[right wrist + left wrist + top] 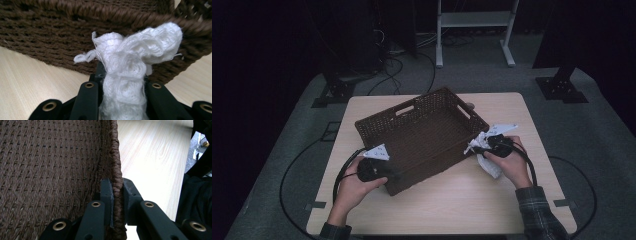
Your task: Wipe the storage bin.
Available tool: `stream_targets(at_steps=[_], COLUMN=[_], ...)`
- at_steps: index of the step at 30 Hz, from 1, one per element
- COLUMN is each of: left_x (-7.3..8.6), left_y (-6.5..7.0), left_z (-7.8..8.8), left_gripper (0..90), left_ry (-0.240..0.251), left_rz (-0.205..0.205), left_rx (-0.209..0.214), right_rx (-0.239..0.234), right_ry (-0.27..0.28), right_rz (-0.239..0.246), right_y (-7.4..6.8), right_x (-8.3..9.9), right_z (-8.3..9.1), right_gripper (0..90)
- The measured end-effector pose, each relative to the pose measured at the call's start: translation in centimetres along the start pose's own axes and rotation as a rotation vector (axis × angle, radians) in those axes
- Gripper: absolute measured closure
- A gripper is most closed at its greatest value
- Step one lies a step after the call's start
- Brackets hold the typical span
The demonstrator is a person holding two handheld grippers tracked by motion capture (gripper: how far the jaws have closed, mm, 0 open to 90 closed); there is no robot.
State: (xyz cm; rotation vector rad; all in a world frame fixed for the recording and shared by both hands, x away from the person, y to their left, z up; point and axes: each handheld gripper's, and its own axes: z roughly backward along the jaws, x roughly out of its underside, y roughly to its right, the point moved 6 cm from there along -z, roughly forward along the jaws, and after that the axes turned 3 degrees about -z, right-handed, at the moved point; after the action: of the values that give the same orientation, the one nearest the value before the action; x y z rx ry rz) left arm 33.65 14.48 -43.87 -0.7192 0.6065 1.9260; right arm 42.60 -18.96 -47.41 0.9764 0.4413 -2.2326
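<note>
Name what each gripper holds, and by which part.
Left gripper clamps the basket by its rim. Right gripper holds the white cloth bunched near one end.

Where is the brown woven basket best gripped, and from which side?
By its thick braided rim, from outside, one jaw each side of the thin upright wall, as the left gripper does on the basket. The cut-out handles would likely serve too.

The basket sits mid-table, the cloth against its right side
</note>
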Motion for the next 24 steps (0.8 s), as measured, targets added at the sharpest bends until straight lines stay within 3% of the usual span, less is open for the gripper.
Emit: stream_targets(at_steps=[18, 24], left_x=[0.1, 0.1], left_y=[0.0, 0.1], left_z=[-0.2, -0.2], left_gripper=[79.4, 79.8], left_ry=[-0.020, -0.022], left_rz=[-0.005, -0.012], left_rx=[0.007, -0.001], right_rx=[-0.031, -0.022], right_ry=[-0.093, -0.091], right_rz=[-0.019, -0.010], right_y=[-0.1, -0.2], right_x=[2.3, 2.2], right_z=[-2.8, -2.6], right_gripper=[72.4, 72.3])
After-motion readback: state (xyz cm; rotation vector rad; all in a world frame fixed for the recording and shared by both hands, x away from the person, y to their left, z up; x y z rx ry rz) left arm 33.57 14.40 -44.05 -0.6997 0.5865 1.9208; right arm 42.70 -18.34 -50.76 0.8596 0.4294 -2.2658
